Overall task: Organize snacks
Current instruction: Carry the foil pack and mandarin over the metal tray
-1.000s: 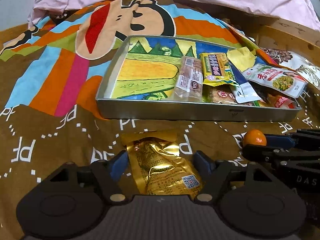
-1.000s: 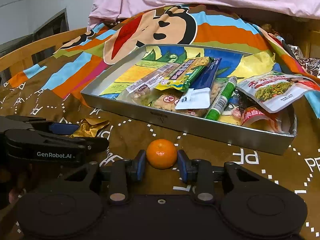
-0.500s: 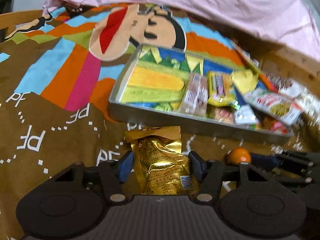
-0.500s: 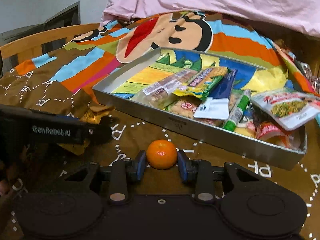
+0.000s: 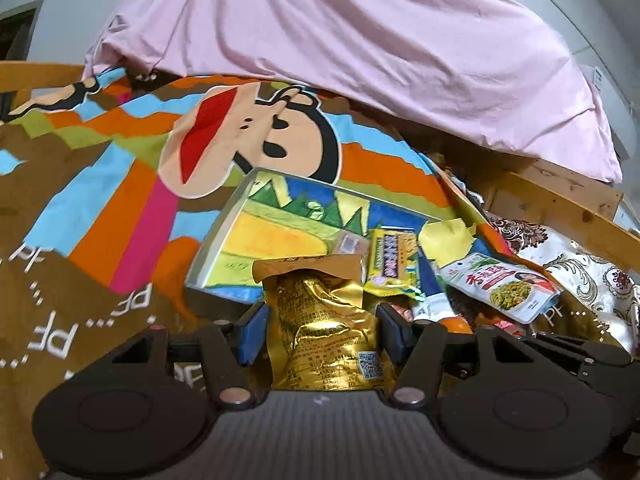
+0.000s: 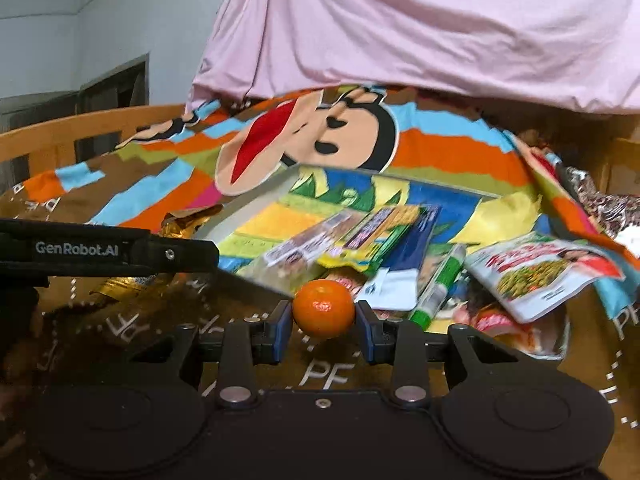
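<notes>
The left gripper [image 5: 322, 330] was clamped on a gold foil snack packet [image 5: 320, 328], its blue pads pressing both long edges. The packet's long axis ran along the fingers, its flat sealed end pointing away toward the metal tray [image 5: 208, 256] and overlapping the tray's near rim in view. The right gripper [image 6: 323, 326] pinched a small orange [image 6: 323, 309] between its pads, just before the tray's near wall. Snack packs filled the tray's right half, resting on the patterned blanket [image 5: 100, 200].
</notes>
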